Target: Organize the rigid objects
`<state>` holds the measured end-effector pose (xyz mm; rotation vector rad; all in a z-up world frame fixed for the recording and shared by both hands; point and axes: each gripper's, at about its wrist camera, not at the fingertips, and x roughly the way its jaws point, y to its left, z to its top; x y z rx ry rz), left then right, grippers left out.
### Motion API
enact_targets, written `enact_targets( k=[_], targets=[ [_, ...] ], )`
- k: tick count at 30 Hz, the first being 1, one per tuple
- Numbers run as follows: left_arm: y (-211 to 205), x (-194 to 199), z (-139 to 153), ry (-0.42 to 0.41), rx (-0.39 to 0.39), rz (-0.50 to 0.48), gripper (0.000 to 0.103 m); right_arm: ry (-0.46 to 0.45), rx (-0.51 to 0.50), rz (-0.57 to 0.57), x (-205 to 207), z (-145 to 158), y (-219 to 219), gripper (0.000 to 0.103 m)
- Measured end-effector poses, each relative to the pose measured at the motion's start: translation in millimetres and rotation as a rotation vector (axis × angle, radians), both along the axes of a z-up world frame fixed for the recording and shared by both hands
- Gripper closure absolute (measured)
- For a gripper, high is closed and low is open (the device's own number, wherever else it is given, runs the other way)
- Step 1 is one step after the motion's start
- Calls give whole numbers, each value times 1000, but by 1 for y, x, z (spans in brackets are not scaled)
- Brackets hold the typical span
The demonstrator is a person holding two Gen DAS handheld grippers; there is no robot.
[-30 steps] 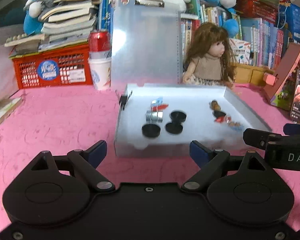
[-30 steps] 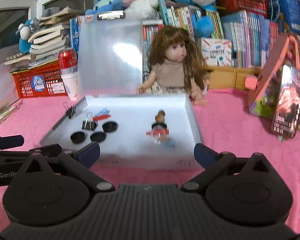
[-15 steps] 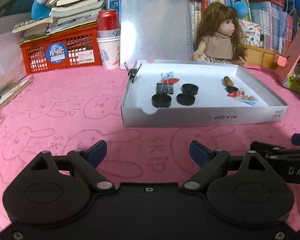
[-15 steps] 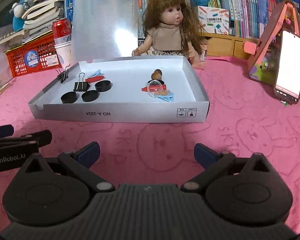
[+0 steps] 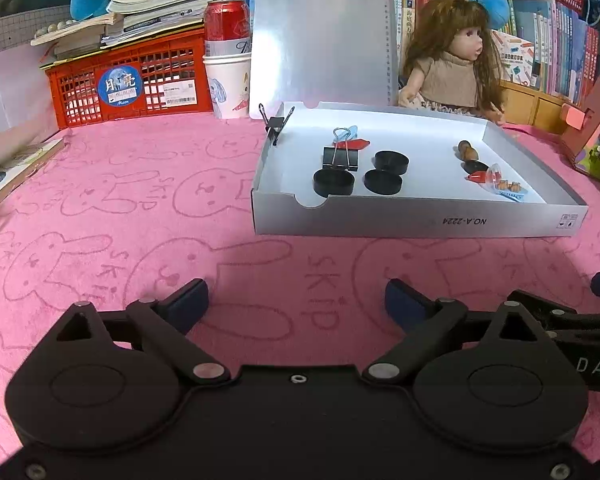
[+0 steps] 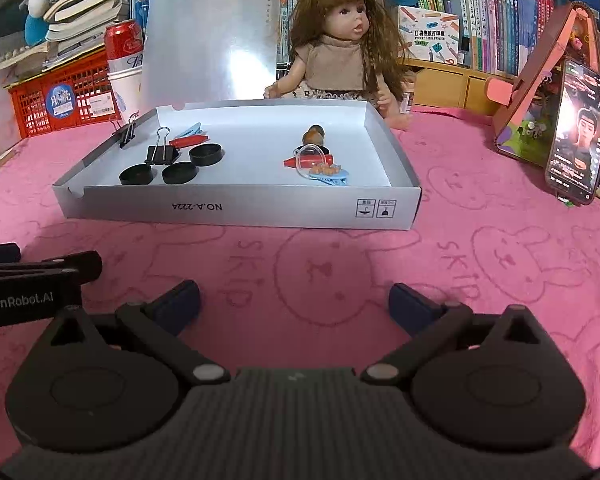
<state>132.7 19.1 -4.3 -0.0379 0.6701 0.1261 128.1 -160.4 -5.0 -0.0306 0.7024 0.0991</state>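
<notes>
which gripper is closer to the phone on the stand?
Right. The right gripper hangs open over the pink cloth, with the phone ahead to its right. The left gripper, also open, sits farther left; the phone is barely in its view.

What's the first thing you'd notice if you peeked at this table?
Probably the doll with long brown hair, sitting at the back edge of the pink bunny cloth, just behind the white box. Next, the box itself in the middle, holding three black round lids, a black binder clip and some small red and blue bits. Off to the right, a lit-up phone leans on a stand.
</notes>
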Motion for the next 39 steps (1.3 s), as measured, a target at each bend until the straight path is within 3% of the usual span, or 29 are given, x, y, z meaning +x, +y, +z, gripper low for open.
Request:
enact_targets(
  k=[4,39],
  targets=[
    [0,1,-1,9,-5,-3,0,0,0,0,0,0,0,0],
    [0,1,-1,9,-3,-3,0,0,1,0,0,0,0,0]
  ],
)
